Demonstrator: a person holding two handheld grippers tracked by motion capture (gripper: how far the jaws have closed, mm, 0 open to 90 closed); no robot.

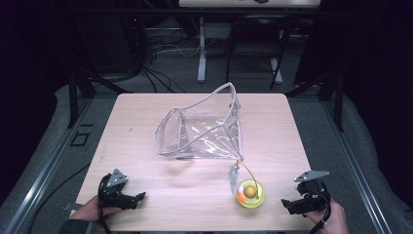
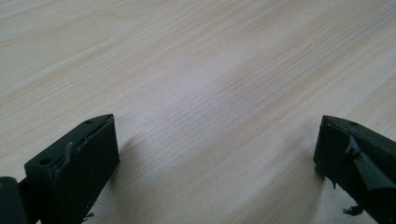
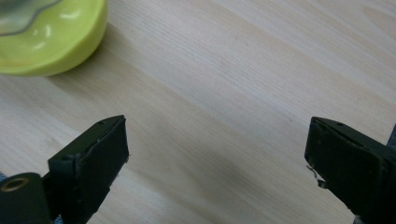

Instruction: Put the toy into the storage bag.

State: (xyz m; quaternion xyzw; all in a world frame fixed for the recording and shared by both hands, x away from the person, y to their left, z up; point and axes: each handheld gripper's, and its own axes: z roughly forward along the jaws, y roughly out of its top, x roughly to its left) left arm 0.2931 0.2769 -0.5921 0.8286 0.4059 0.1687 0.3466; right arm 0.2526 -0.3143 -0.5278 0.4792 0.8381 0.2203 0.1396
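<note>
Pale wooden tabletop carries a clear plastic zip pouch at centre, standing open. Near front right: small yellow-green round dish, just beside the right gripper, jaws apart, empty. Left gripper front left, jaws apart, empty.

High view sits above my side of the table, looking forward and down; whole top fits in frame, floor and stands beyond at the top. My left gripper is lower left, my right gripper lower right. Left gripper view rides low, very close to the wood, jaws at both bottom corners. Right gripper view, same closeness, catches the yellow-green dish in its upper left; high view shows that dish lower centre-right.
</note>
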